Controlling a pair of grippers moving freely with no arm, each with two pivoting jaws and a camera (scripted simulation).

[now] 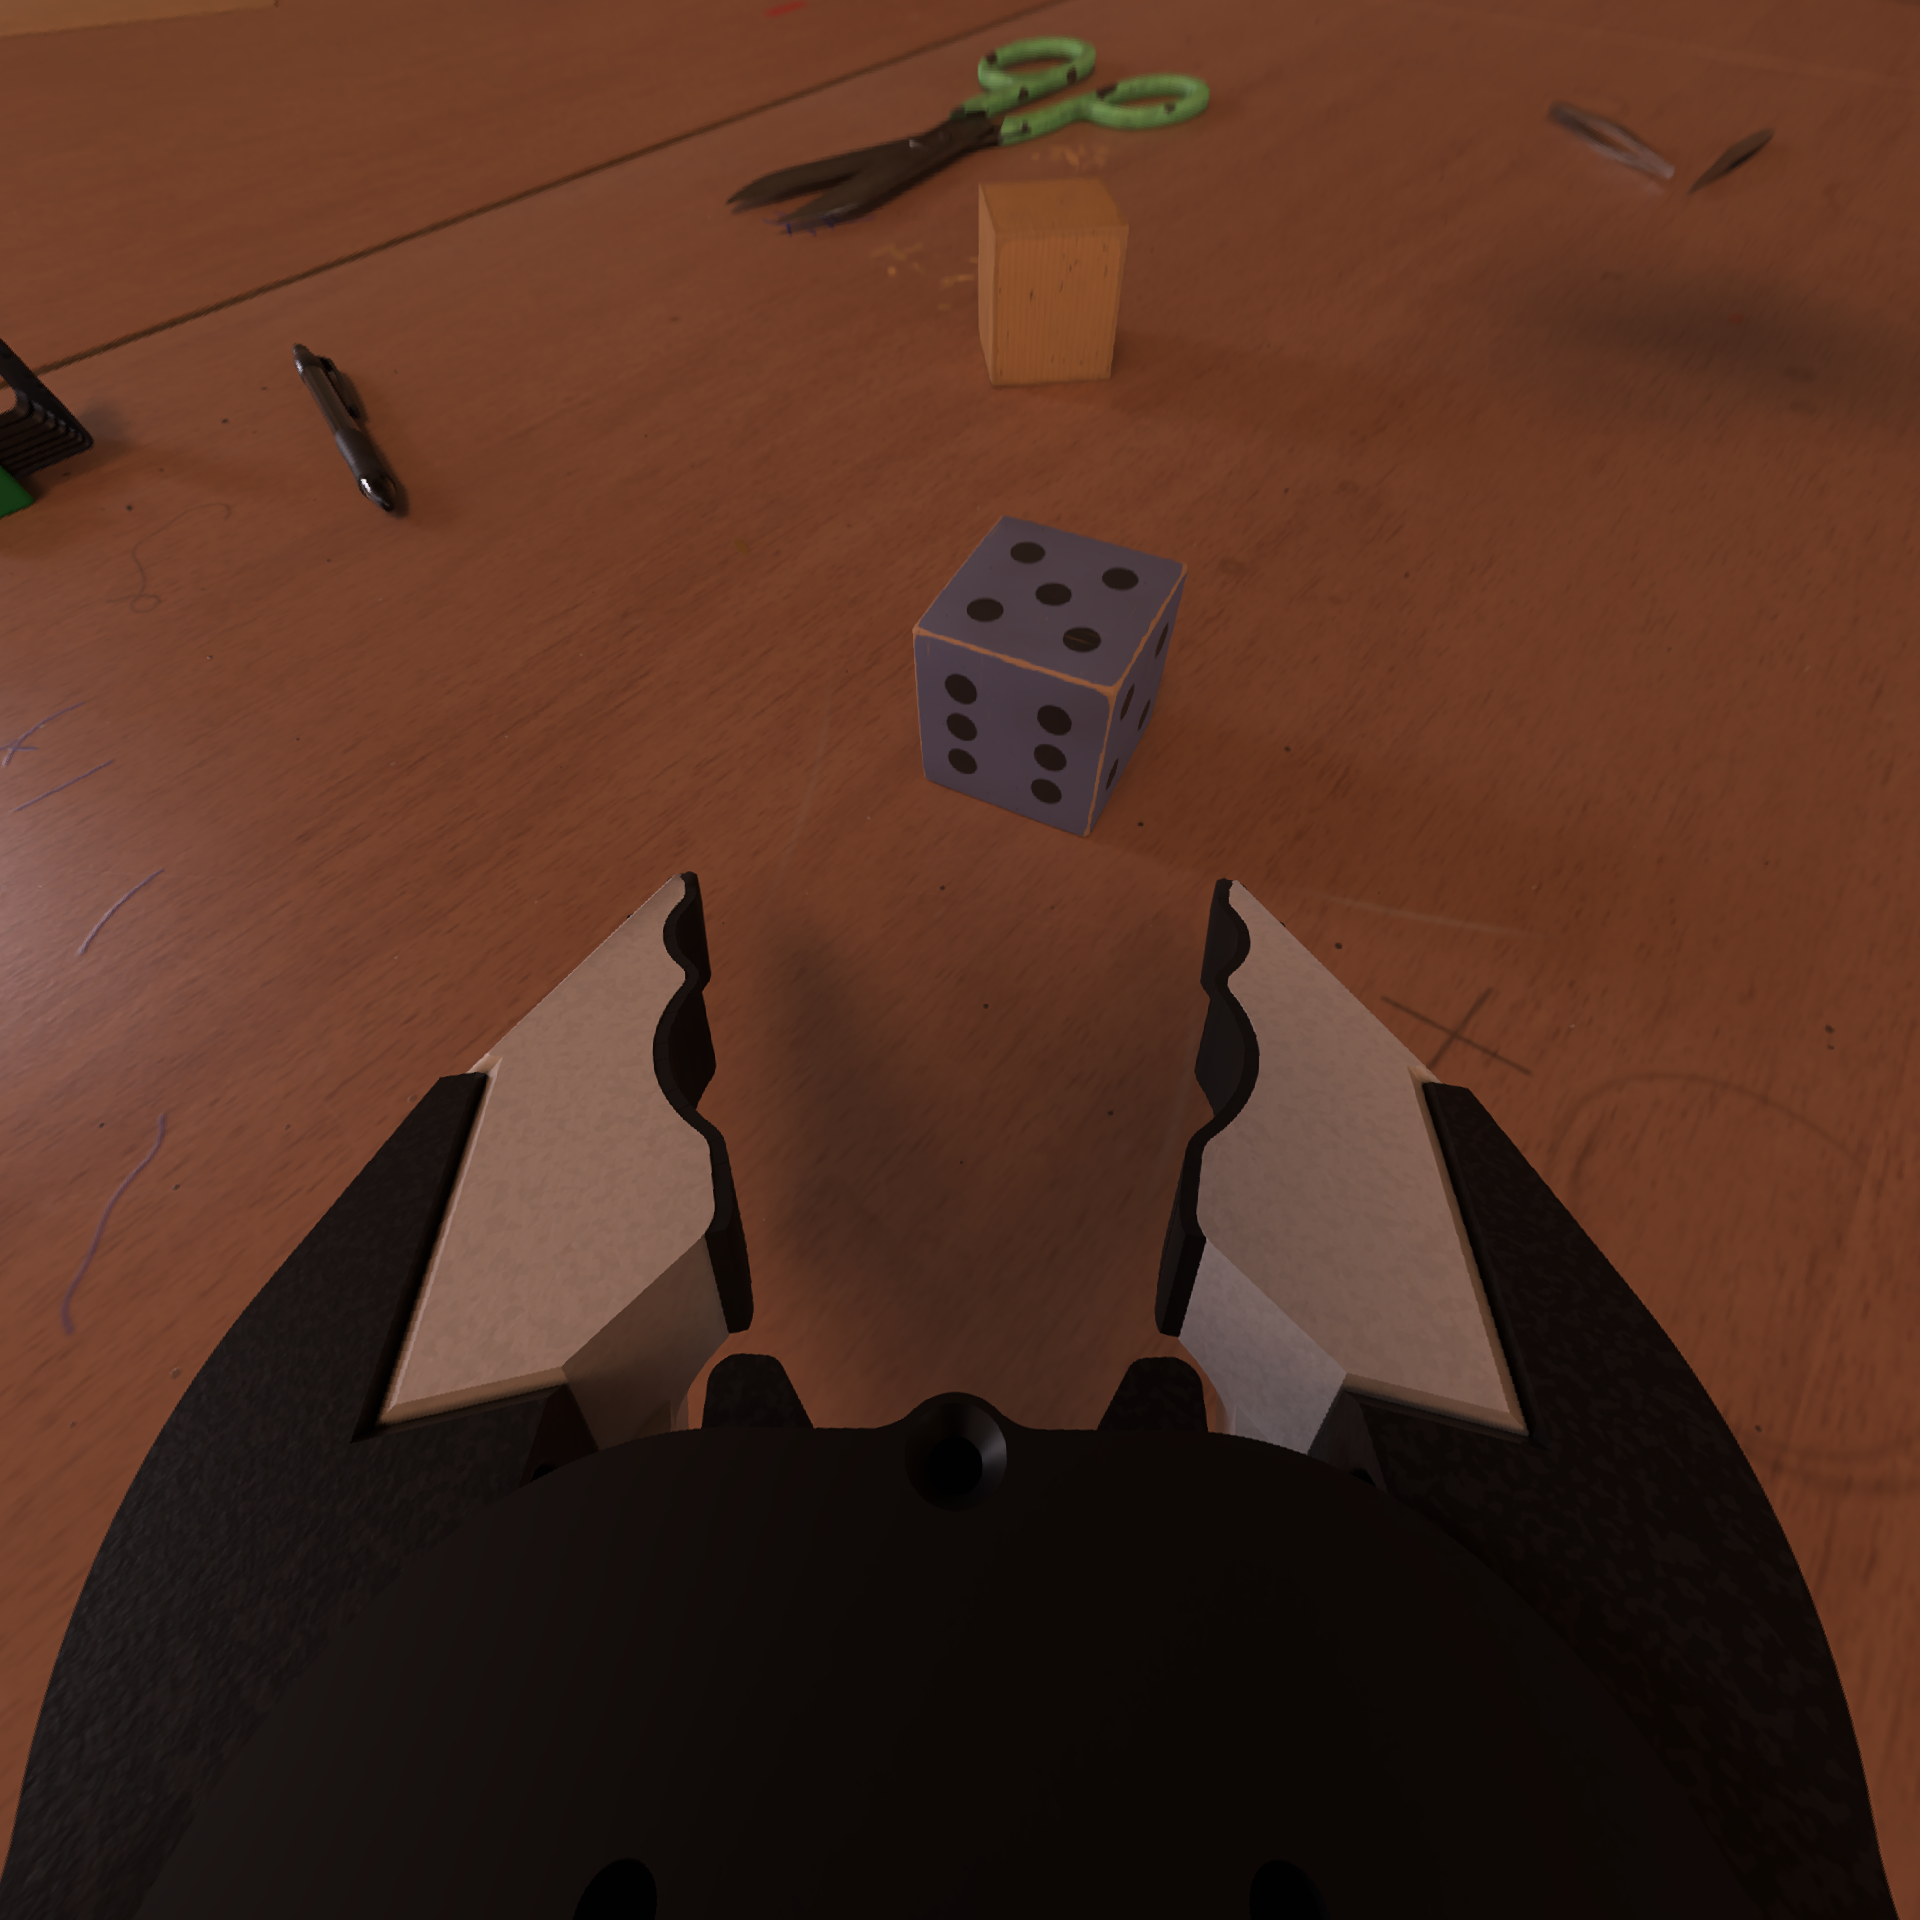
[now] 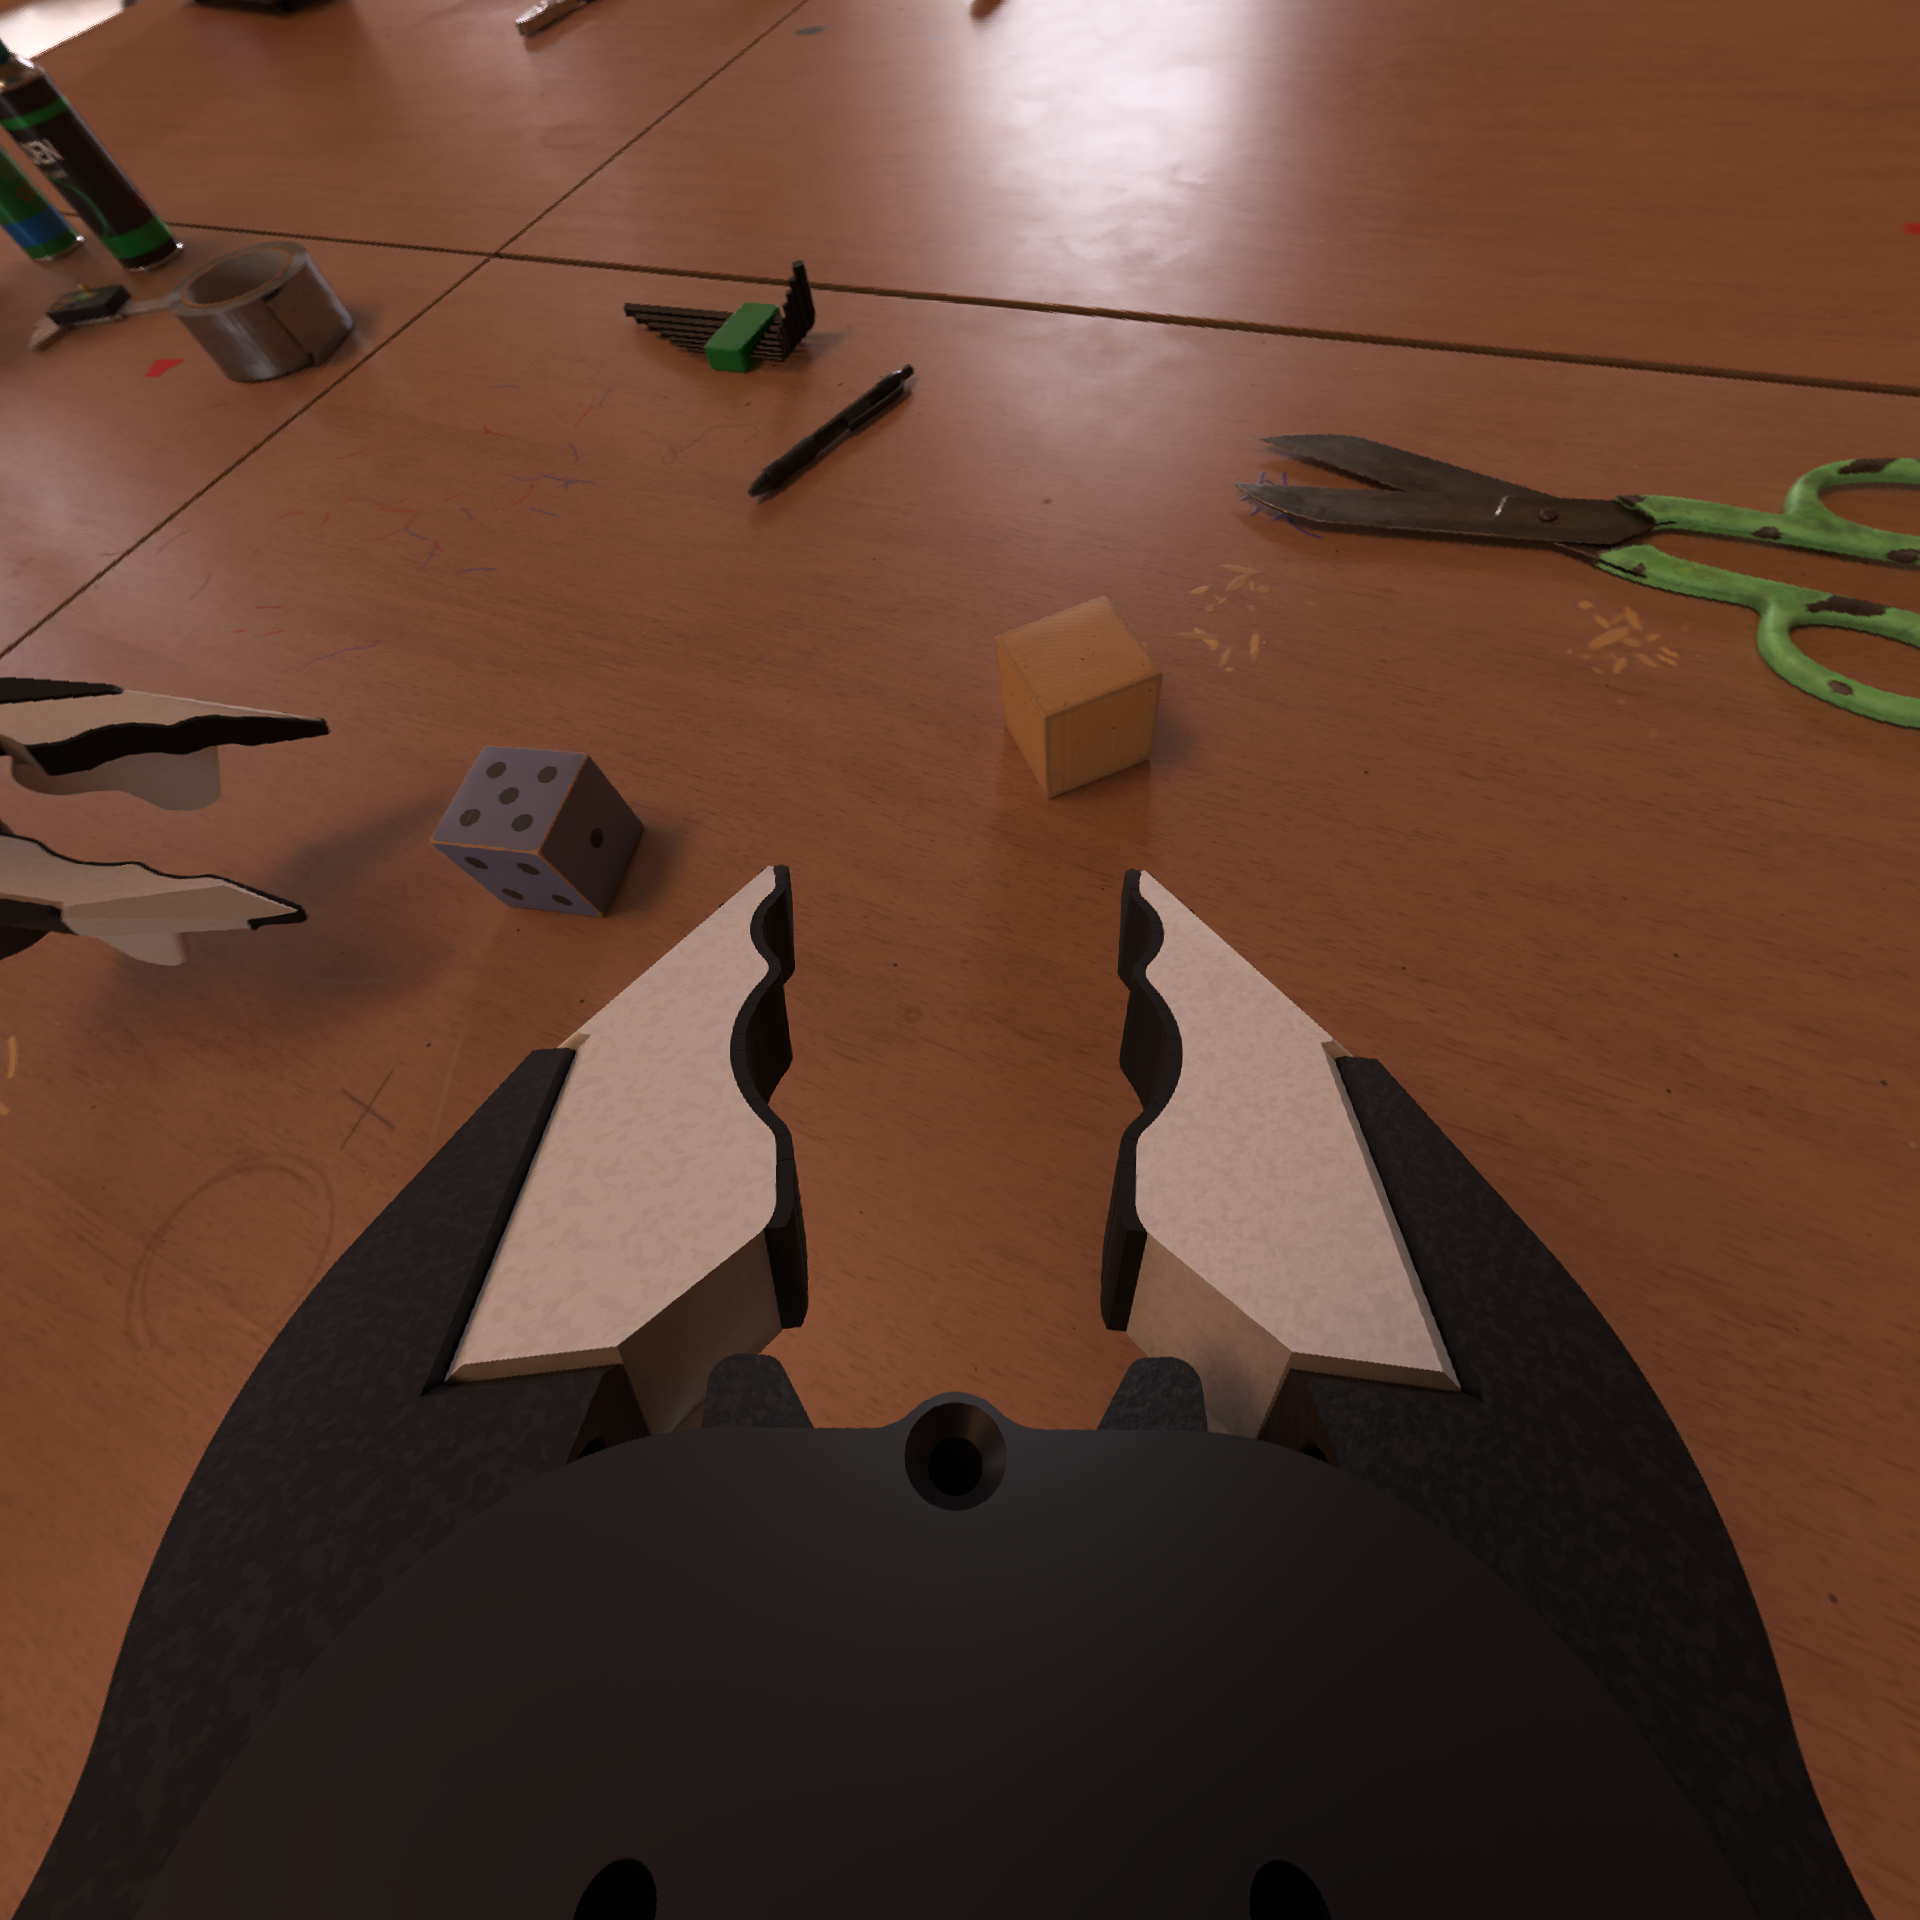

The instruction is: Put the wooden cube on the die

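On the table (image 1: 1455,727), your left gripper (image 1: 956,881) and right gripper (image 2: 956,873) are hovering wide open, empty; wooden cube (image 2: 1081,696) is standing apart from the die (image 2: 535,831).

You saw a table (image 2: 1247,260) of smooth wood veneer with a soft sheen, marked by pen scribbles. The cube (image 2: 1081,696) was pale, matt wood with fine grain. The die (image 2: 530,831) was painted matt blue-grey, with bare wood at its edges. The scissors (image 2: 1558,530) had dull, dark metal blades and chipped green handles. The tape (image 2: 265,312) looked grey and slightly glossy. Both grippers had rough black bodies; the right gripper (image 2: 956,883) had matt, pale fingers (image 2: 644,1143).
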